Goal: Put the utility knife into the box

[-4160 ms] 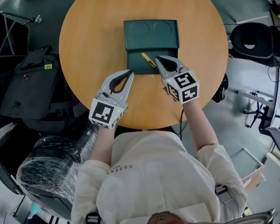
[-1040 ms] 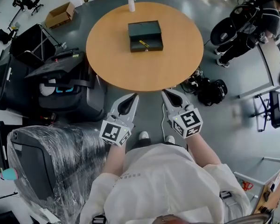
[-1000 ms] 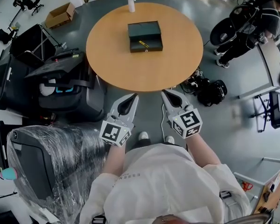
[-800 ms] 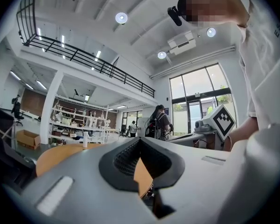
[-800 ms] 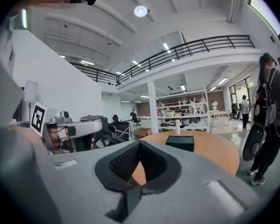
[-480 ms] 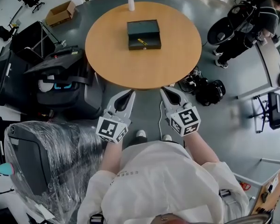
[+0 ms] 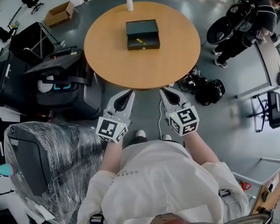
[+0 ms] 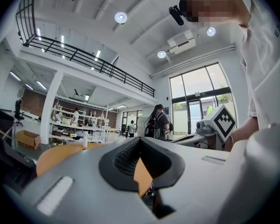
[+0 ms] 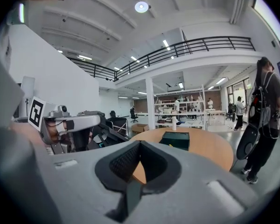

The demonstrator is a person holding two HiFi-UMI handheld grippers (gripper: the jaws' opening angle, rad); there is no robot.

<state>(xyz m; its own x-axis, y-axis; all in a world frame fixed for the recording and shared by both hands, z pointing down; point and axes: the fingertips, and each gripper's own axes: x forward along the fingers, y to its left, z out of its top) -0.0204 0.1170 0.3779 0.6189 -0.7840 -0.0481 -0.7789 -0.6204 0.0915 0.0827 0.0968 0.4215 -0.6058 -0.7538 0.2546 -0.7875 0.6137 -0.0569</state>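
Observation:
The dark green box (image 7: 142, 34) stands open on the round wooden table (image 7: 112, 59), far ahead of me. A yellow utility knife (image 7: 140, 41) lies inside its lower half. Both grippers hang over the grey floor, well short of the table's near edge. In the head view my left gripper (image 7: 131, 92) is shut and holds nothing. Beside it my right gripper (image 7: 161, 91) is shut and empty too. The right gripper view looks over its closed jaws toward the box (image 9: 176, 139) on the table (image 9: 210, 148). The left gripper (image 8: 140, 140) shows only a slice of table past its closed tips.
A white spray bottle (image 7: 129, 2) stands at the table's far edge. Black cases (image 7: 60, 78) and a plastic-wrapped chair (image 7: 46, 157) crowd the left. A dark bag (image 7: 207, 90) with cables lies on the floor at the right. A person (image 7: 261, 17) stands at the far right.
Four seconds ago both grippers were at the box on the table; now they are pulled back over the floor, far from it. Over the last second the view shifted only slightly.

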